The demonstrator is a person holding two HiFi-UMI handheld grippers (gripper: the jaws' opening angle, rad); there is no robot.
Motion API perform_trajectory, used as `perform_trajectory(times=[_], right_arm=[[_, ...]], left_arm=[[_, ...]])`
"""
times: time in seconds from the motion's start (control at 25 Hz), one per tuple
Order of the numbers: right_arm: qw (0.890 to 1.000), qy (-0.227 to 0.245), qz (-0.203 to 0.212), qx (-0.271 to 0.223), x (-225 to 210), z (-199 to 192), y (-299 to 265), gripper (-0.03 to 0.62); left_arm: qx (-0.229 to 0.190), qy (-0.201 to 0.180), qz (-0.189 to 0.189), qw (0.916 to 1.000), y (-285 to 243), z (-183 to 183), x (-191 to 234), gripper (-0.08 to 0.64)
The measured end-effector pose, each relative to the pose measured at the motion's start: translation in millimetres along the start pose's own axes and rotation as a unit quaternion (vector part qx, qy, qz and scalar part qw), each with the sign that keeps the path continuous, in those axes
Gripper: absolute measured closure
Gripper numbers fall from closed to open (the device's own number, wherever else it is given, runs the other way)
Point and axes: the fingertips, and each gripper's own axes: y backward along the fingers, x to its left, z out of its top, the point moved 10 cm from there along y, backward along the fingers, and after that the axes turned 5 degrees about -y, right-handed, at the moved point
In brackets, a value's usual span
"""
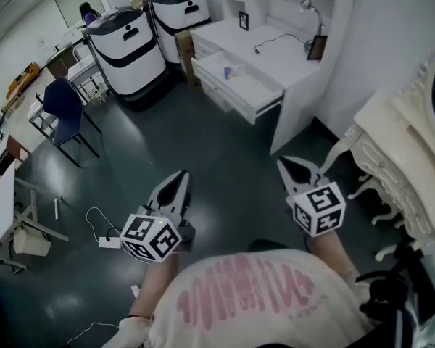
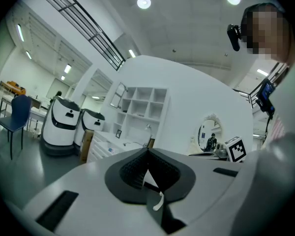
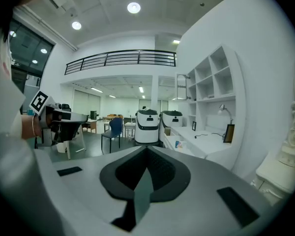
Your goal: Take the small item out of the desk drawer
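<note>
**Head view: tongs shut and empty, drawer well ahead**

Both the left tongs [image 1: 181, 177] and the right tongs [image 1: 283, 164] were closed on nothing. They were held near the person's body, probably because the counter [image 1: 293, 67] stood well apart across the floor. Its drawer [image 1: 252, 84] hung open. The small item [image 1: 230, 71] lay inside, pale with blue and reddish marks, too small to identify.

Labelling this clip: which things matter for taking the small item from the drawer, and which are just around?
For the job: open white desk drawer; small blue item in it; left gripper; right gripper.
Lying about: blue chair; nearer white-and-black robot; silver desk lamp.
</note>
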Motion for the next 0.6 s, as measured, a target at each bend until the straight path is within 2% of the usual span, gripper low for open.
perform_trajectory(times=[0.16, 0.32, 0.6], right_arm=[[1.000, -0.003, 0.004, 0.021, -9.7, -4.6, -33.0, 0.575], [1.000, -0.002, 0.007, 0.028, -35.9, 1.5, -78.6, 0.577], [1.000, -0.001, 0.005, 0.021, -102.7, 28.1, -181.3, 0.577]], left_arm=[[0.015, 0.020, 0.006, 0.9997, -16.4, -13.7, 24.2, 0.531], [0.011, 0.038, 0.015, 0.9991, -50.4, -12.2, 56.9, 0.531], [0.001, 0.033, 0.024, 0.9992, -137.3, 9.1, 116.1, 0.531]])
